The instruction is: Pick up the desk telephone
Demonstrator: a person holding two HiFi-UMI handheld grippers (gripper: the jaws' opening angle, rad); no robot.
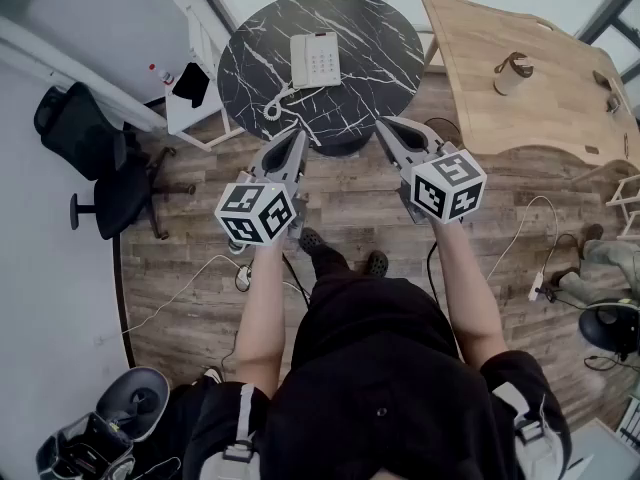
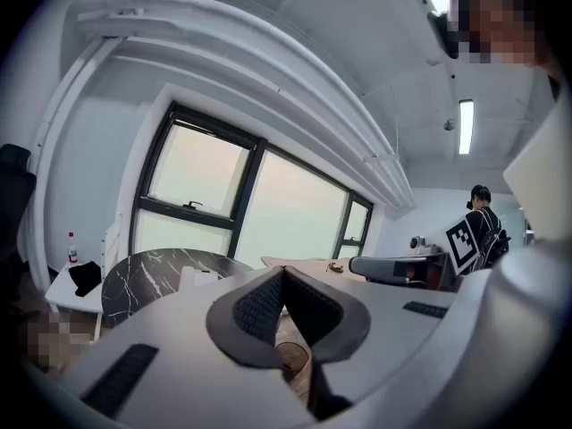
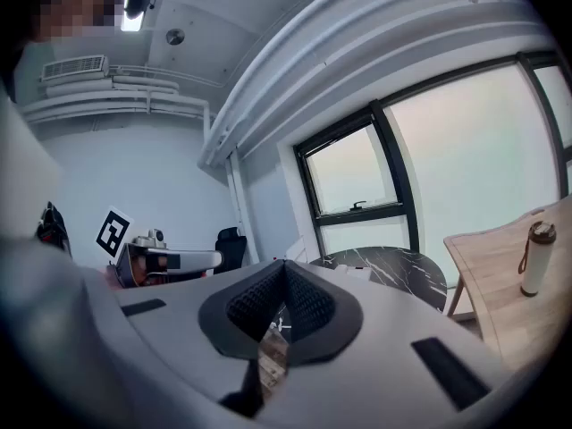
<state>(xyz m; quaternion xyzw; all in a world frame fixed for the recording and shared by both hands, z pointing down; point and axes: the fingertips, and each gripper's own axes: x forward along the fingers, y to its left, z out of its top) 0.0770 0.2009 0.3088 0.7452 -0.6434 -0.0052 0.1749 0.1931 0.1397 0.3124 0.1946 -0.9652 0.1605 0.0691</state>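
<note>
- Fingers point(image 2: 259, 304) on the left gripper point(image 1: 297, 136) and the right gripper point(image 1: 385, 126) are pressed together, holding nothing.
- Desk telephone point(image 1: 316, 60) lies on the round marble table point(image 1: 390, 63), well ahead of both grippers.
- It is probably light, stiff, smooth plastic with a loose handset, so gripping the base's sides seems safest.
- Its coiled cord point(image 1: 283, 103) trails toward the near rim and could snag.
- Bare floor gives open room ahead, and the wooden table point(image 1: 480, 78) stands to the right.

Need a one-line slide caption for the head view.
The desk telephone sits on the round marble table; left gripper and right gripper shut, empty, short of it.
</note>
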